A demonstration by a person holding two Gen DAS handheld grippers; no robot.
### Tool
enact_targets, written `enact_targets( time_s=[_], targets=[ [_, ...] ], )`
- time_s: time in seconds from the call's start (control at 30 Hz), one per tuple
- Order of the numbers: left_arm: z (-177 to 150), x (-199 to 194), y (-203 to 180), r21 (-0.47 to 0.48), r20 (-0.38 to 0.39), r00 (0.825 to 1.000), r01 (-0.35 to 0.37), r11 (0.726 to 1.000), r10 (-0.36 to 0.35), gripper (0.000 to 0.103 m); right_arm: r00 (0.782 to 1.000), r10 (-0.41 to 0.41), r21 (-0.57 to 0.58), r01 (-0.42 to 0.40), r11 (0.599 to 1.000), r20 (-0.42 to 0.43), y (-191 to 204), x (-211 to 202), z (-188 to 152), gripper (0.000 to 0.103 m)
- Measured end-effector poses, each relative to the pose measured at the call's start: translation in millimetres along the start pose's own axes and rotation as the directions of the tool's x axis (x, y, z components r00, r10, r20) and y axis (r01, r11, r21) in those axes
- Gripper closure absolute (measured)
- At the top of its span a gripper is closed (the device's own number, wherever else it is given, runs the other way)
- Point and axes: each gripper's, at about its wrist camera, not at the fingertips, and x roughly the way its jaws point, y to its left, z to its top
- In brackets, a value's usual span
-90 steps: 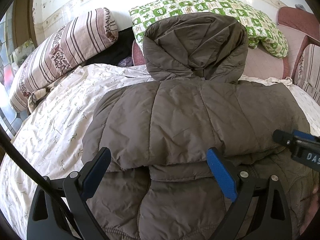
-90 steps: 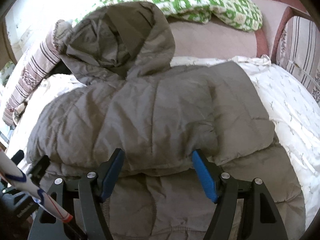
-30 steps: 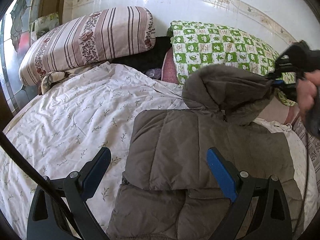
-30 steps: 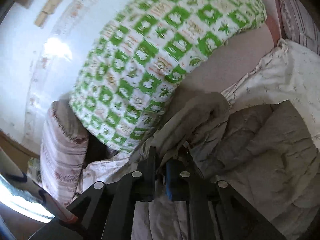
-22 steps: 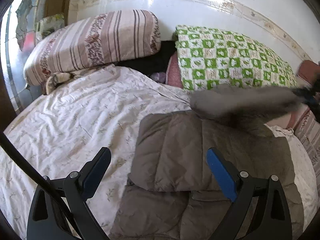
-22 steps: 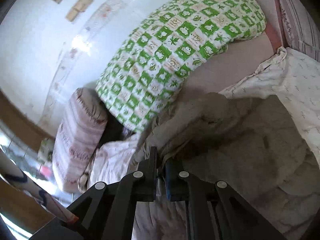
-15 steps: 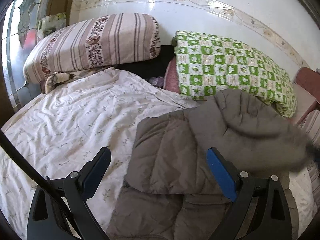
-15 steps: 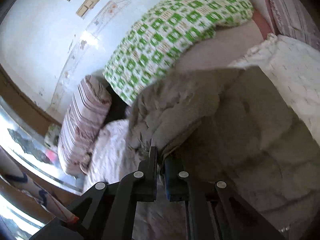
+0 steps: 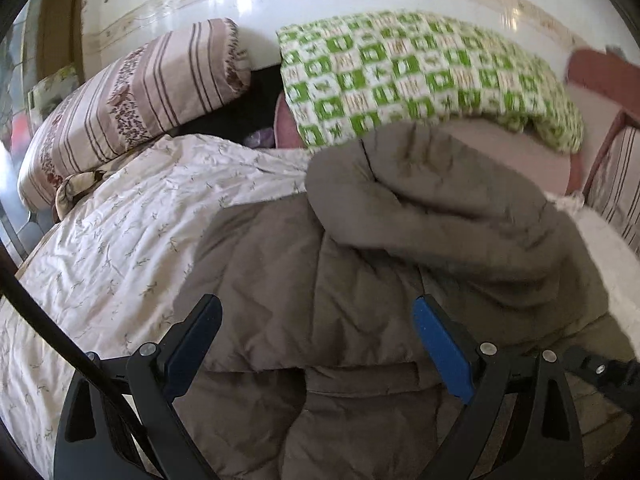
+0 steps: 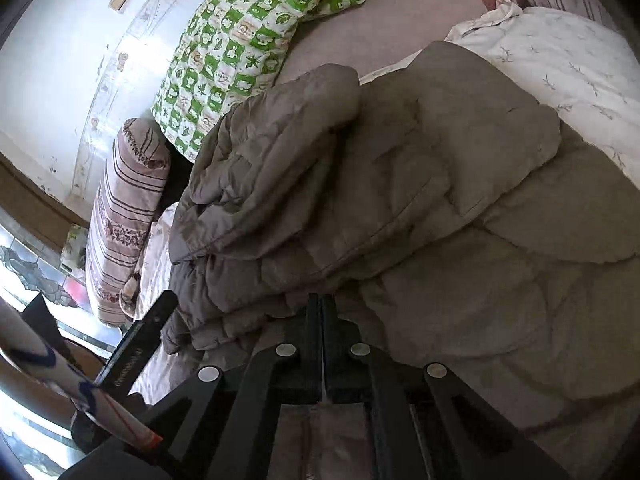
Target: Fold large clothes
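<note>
a grey-brown quilted puffer jacket (image 9: 320, 280) lies folded on the bed's white quilt with small leaf sprigs (image 9: 120, 232), directly ahead of and beneath both grippers. its padded hood (image 9: 420, 200) is flopped forward over the jacket's back, just beyond the left gripper (image 9: 316, 344), which hangs above the garment with its blue-padded jaws spread wide and nothing between them. the right gripper (image 10: 322, 308) has its black jaws pressed together, tips down against the jacket's folded layers; from this angle it looks as if no cloth is pinched between them, though the contact spot is dim and hard to read. in the right wrist view the hood (image 10: 280, 152) rises ahead and to the left of the closed jaws, stacked on the jacket (image 10: 460, 240). far beyond the grippers, against the headboard wall, sit a green-and-white checked pillow (image 9: 420, 76) and, to its left, a pink striped bolster pillow (image 9: 132, 100).
</note>
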Motion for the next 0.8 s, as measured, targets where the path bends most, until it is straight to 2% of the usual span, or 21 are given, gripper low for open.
enact_targets(
  time_s=[0.1, 0.37, 0.47, 0.6, 0.7, 0.8],
  targets=[
    [-3.5, 2.8, -3.0, 0.007, -0.012, 1.0, -0.003, 1.0, 0.003, 0.007, 1.0, 0.015, -0.01, -0.015, 1.0, 0.012, -2.5, -6.9, 8.4, 0.102],
    [-5.5, -2.2, -5.8, 0.027, -0.002, 1.0, -0.007, 1.0, 0.007, 0.007, 0.992, -0.048, -0.164, 0.067, 0.984, 0.117, 19.0, -22.3, 13.3, 0.1],
    [-4.9, -1.9, -2.4, 0.025, -0.006, 1.0, -0.003, 1.0, 0.003, 0.007, 0.988, -0.076, -0.189, 0.101, 0.977, 0.132, 21.3, -20.7, 10.9, 0.099],
    [-1.4, -0.4, 4.8, -0.005, -0.011, 1.0, 0.005, 1.0, -0.006, 0.007, 0.988, -0.097, -0.189, 0.119, 0.975, 0.123, 19.6, -12.2, 13.6, 0.099],
    [4.0, -1.5, 10.9, -0.041, -0.018, 1.0, 0.021, 0.999, -0.022, 0.007, 0.982, -0.088, -0.221, 0.124, 0.967, 0.167, 29.7, -17.6, 25.3, 0.099],
    [10.1, -8.7, 16.9, -0.084, -0.001, 0.999, 0.04, 0.996, -0.04, 0.007, 0.971, -0.092, -0.293, 0.156, 0.943, 0.222, 44.5, -19.3, 38.3, 0.1]
  ],
)
